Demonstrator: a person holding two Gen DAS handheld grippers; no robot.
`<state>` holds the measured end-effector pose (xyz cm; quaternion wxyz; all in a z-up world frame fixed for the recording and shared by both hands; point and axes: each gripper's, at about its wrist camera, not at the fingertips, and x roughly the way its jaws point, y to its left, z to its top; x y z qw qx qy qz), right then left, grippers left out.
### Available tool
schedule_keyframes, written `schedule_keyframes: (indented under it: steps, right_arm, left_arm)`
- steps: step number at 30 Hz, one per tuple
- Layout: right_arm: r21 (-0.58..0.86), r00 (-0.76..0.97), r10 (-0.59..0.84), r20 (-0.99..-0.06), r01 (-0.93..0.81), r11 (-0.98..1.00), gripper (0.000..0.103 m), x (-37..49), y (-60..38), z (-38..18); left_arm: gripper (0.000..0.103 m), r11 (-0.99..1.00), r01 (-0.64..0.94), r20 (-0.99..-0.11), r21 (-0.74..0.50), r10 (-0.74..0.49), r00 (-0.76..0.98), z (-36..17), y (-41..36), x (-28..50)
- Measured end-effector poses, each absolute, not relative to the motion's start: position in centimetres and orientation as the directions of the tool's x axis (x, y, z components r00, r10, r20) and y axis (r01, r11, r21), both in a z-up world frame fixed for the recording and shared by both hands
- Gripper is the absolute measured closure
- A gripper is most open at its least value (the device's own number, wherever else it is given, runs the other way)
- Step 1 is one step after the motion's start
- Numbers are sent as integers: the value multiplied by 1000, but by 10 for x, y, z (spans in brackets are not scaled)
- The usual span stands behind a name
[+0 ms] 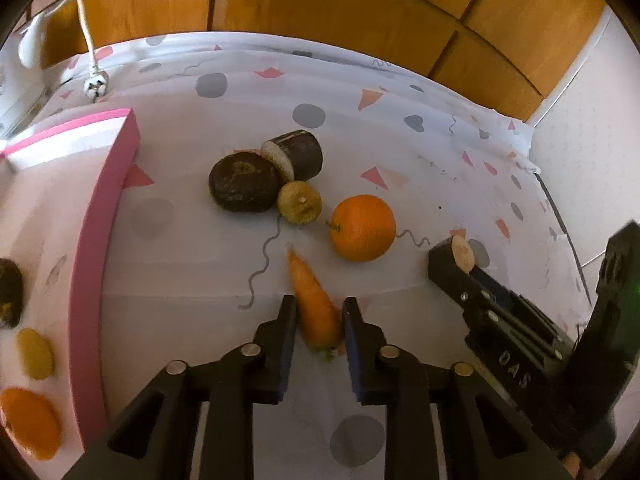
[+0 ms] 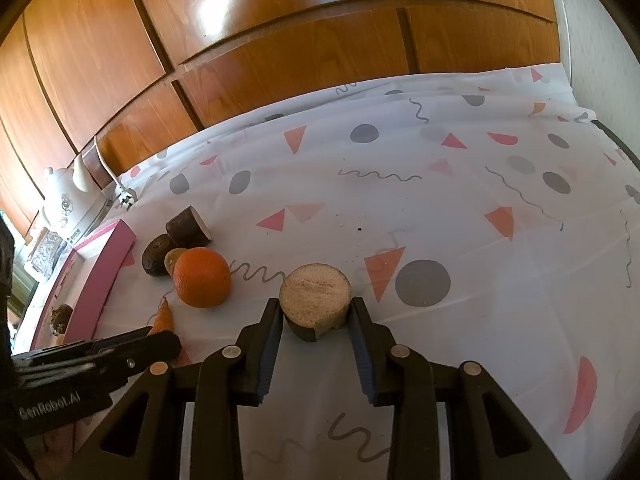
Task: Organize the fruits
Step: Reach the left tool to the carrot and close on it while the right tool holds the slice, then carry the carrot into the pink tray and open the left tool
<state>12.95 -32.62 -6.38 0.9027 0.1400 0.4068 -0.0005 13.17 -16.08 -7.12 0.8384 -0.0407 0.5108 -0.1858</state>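
Left wrist view, left to right. Pink tray (image 1: 102,248) at nine o'clock, its contents cut by the frame edge: a dark lump (image 1: 9,292), a yellow piece (image 1: 35,354), an orange piece (image 1: 30,424), none sharp enough to name. Dark round fruit (image 1: 244,182), cut dark cylinder (image 1: 294,156) and small brownish fruit (image 1: 300,202) touching, just above centre. Left gripper (image 1: 319,312) at six o'clock, clamped on a blurred carrot (image 1: 316,300), leafy end hidden low between the pads. Orange (image 1: 362,227) at two o'clock of the carrot.

Right wrist view: right gripper (image 2: 316,314) at six o'clock, closed around a pale-faced cut piece (image 2: 315,300), dark rind mostly hidden. Patterned cloth (image 2: 460,208) beneath.
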Motion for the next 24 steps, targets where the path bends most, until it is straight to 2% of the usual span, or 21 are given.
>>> schedule_keyframes:
  steps: [8, 15, 24]
  right_arm:
    - [245, 665, 108, -739, 117, 963, 69, 130, -326, -64]
    - [239, 662, 104, -743, 118, 964, 68, 131, -325, -64]
    - [161, 651, 45, -758, 120, 980, 69, 132, -315, -63]
  left_arm:
    - [82, 935, 306, -816, -181, -317, 484, -68, -155, 105]
    - [82, 943, 276, -800, -186, -308, 515, -57, -133, 90]
    - [82, 952, 236, -740, -193, -299, 603, -24, -92, 78]
